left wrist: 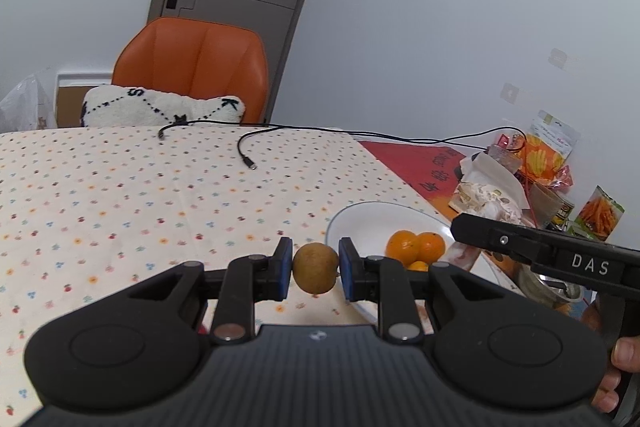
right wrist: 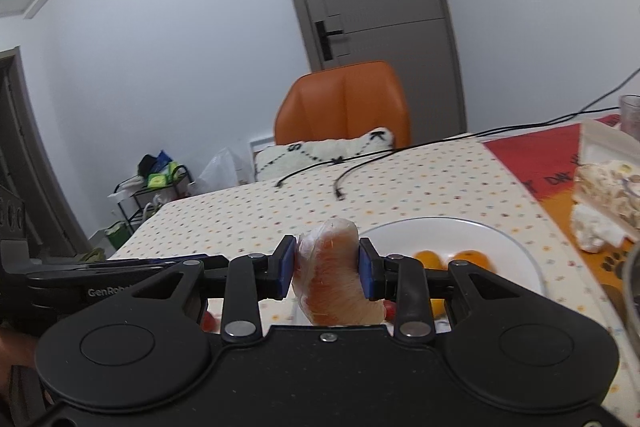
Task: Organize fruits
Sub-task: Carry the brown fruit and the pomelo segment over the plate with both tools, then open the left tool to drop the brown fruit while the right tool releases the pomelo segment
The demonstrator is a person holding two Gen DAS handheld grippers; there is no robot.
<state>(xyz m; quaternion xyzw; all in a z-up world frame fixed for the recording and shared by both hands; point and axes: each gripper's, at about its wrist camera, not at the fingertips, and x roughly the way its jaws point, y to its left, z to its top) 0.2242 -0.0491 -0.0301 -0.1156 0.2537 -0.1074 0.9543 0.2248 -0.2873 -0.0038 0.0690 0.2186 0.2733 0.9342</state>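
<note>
Fruits: three oranges [left wrist: 416,247] on one plate [left wrist: 360,215], lower right; my left gripper [left wrist: 315,269] pinching one brown fruit [left wrist: 316,268], right gripper [right wrist: 327,269] pinching one wrapped wedge [right wrist: 334,275].

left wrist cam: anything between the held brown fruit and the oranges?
Only the left gripper's right pad and the white plate rim separate the brown fruit from the oranges.

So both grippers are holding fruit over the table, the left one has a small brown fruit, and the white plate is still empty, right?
Not quite: the white plate is not empty. The left wrist view shows oranges lying on it. The rest holds: the left gripper grips a small brown fruit, and the right gripper holds a wrapped fruit piece.
</note>
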